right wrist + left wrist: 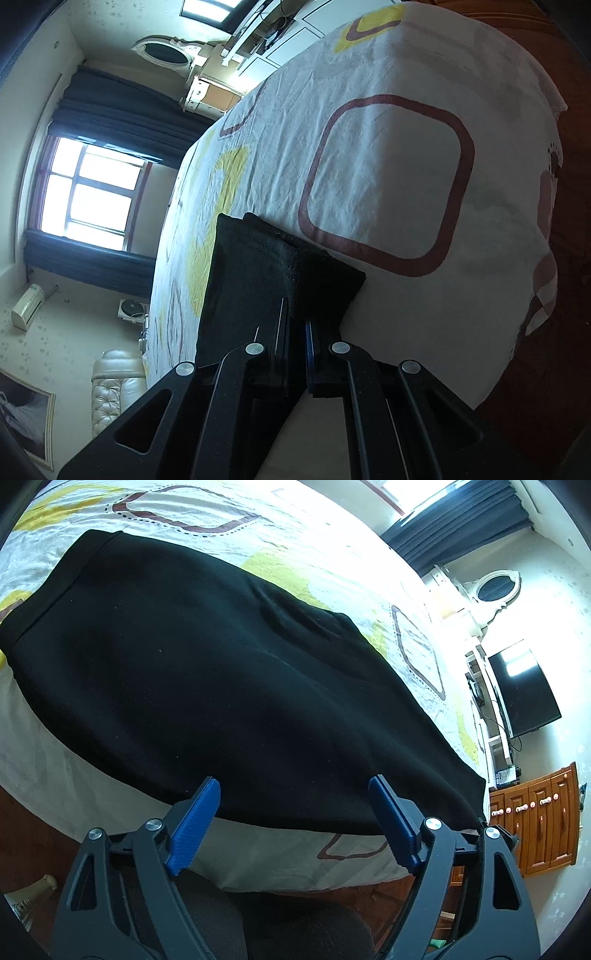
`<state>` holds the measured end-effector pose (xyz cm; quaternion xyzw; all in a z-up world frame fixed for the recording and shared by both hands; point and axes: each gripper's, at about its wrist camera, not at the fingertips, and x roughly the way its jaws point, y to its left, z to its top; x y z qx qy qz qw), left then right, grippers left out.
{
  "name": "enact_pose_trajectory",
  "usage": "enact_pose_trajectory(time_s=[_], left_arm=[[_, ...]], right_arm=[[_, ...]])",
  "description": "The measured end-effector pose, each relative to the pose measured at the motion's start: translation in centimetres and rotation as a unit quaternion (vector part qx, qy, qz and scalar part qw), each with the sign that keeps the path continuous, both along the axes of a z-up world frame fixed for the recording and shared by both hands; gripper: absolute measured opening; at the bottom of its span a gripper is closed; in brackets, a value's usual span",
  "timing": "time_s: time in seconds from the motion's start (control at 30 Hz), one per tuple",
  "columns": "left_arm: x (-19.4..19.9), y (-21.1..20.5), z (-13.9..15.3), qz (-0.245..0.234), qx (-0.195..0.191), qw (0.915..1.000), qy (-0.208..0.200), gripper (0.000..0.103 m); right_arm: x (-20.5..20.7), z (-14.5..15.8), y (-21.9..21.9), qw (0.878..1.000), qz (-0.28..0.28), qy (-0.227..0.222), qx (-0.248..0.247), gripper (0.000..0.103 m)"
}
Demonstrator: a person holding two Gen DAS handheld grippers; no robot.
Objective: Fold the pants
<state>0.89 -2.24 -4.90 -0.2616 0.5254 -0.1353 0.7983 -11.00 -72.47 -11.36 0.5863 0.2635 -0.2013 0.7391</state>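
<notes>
The black pants (207,672) lie flat across the bed, reaching its near edge in the left wrist view. My left gripper (293,797) is open, its blue pads (195,825) spread just in front of the pants' near edge, holding nothing. In the right wrist view my right gripper (295,325) is shut on an end of the black pants (258,266), with the stitched band of cloth sticking out past the closed jaws over the bed.
The bed (332,565) wears a white sheet with yellow and brown shapes (384,184). A TV (524,690) and wooden drawers (535,819) stand to the right. A window with dark curtains (92,199) and a white headboard (114,387) show in the right wrist view.
</notes>
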Motion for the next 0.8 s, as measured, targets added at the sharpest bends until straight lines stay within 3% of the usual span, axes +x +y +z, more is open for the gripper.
enact_pose_trajectory(time_s=[0.13,0.27,0.4,0.57,0.8], left_arm=[[-0.4,-0.3,-0.9,-0.015,-0.017,0.9997,0.012,0.082],[-0.5,-0.4,-0.8,-0.028,-0.019,0.9994,0.011,0.082],[-0.2,-0.3,-0.6,-0.027,-0.026,0.9993,0.01,0.082],[-0.3,-0.2,-0.4,-0.034,-0.023,0.9991,0.003,0.082],[-0.3,-0.6,-0.4,-0.034,-0.027,0.999,0.004,0.082]], right_arm=[[0.4,0.4,-0.5,1.0,-0.015,-0.001,-0.004,0.006],[0.4,-0.2,0.4,0.999,-0.013,-0.03,0.03,0.01],[0.5,-0.5,2.7,0.996,0.012,-0.061,0.068,0.021],[2.0,-0.6,7.5,0.988,0.073,-0.094,0.093,0.036],[5.3,-1.1,16.0,0.968,0.183,-0.104,0.139,0.047]])
